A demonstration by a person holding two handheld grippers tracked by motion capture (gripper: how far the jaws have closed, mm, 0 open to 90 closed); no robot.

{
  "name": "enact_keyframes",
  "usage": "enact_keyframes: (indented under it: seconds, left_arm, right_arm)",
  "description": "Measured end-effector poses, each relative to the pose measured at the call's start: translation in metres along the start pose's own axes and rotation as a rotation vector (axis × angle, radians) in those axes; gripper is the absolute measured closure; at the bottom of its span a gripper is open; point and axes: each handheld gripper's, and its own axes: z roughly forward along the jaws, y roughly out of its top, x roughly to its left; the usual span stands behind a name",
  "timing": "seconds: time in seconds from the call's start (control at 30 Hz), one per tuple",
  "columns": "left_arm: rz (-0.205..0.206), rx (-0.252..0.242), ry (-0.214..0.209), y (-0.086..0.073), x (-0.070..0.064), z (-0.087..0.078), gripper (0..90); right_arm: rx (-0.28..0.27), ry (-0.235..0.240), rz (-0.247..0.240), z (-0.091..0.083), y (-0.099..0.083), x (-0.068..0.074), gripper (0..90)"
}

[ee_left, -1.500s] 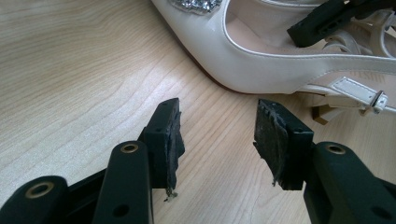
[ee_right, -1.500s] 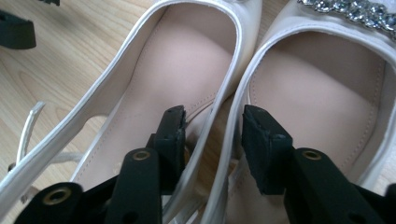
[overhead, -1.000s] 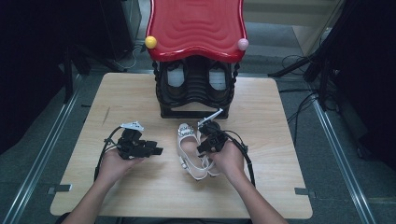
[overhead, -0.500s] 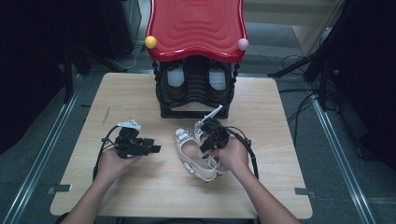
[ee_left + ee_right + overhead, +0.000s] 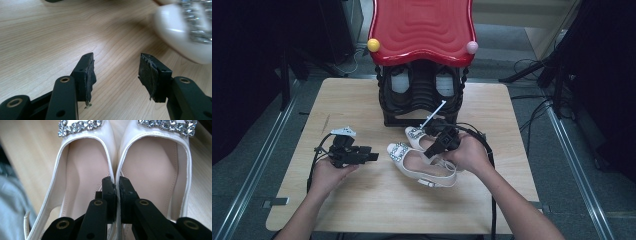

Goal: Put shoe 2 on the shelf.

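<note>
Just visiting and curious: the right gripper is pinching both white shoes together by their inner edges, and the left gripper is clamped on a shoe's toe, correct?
Not quite. The left gripper is open and holds nothing; the left gripper view shows table between its jaws, the shoe's toe lying beyond. The right gripper does pinch both white shoes together.

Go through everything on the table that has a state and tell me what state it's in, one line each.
Left hand-held gripper: open, empty, over bare table.
Right hand-held gripper: shut on the shoes' adjoining inner edges.
Shoes: side by side, touching, pinched together.
Rack: upright at the table's far edge.
</note>
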Motion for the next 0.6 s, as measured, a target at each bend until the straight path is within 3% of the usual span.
enact_keyframes:
  seconds: [0.13,0.33,0.37,0.53,0.6]
  left_arm:
    - [-0.007,-0.008,0.019,-0.002,0.004,-0.006,46.7]
    - [-0.029,-0.020,0.040,-0.009,0.011,-0.019,46.7]
    - [-0.033,-0.026,0.046,-0.011,0.012,-0.020,46.7]
    - [-0.045,-0.036,0.068,-0.020,0.013,-0.028,46.7]
    - [-0.052,-0.042,0.071,-0.022,0.014,-0.031,46.7]
  right_arm:
    - [-0.016,0.040,-0.093,-0.018,0.005,0.017,85.8]
    - [-0.051,0.110,-0.236,-0.043,0.015,0.031,85.9]
    - [-0.069,0.119,-0.233,-0.046,0.017,0.031,85.9]
    - [-0.086,0.132,-0.318,-0.066,0.029,0.029,85.8]
    - [-0.067,0.133,-0.349,-0.074,0.034,0.027,85.8]
